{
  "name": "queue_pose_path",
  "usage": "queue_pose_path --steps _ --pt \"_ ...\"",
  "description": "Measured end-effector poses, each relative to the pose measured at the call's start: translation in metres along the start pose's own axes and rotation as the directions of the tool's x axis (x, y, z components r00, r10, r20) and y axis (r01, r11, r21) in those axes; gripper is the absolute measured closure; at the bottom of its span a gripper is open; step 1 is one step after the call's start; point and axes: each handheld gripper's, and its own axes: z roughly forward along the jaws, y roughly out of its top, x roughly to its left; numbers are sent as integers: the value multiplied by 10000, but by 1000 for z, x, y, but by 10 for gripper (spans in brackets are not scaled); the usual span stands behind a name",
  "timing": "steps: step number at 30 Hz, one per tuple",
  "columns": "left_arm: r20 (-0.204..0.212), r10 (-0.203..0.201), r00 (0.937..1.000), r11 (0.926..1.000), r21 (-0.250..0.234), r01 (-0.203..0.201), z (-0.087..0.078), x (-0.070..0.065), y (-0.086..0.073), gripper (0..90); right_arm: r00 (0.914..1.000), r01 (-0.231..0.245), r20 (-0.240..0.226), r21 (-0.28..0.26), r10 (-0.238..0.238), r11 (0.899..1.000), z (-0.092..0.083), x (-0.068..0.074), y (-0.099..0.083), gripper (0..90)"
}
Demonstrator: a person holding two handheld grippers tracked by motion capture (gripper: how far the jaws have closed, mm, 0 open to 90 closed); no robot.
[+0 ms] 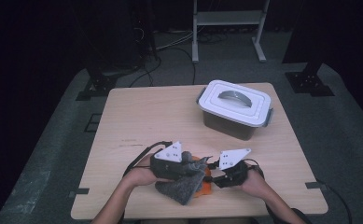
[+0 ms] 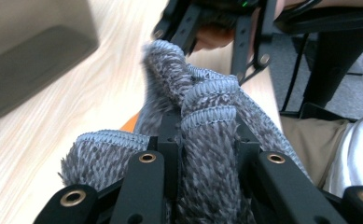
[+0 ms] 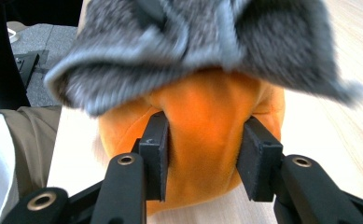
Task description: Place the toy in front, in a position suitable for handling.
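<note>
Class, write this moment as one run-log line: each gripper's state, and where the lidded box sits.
left gripper: shut on grey cloth | right gripper: shut on orange soft toy | box: lid on, far side of table

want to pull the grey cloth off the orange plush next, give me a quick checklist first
1. Left gripper shut on the grey cloth: ok, cloth bunched between its jaws.
2. Right gripper holding the orange plush: ok, pads press its sides.
3. Cloth free of the plush: not ok, it drapes over the top.
4. Cloth snagged on the right gripper: cannot tell.
5. Lidded box out of the way: ok, far side of the table.
</note>
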Motion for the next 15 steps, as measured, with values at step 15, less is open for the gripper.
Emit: queue_pose_path --steps 15 --pt "-750 -1059 9915 9940 -346 1036 -30 16 -28 707 9983 406 411 59 -408 9992 -9 0 4 598"
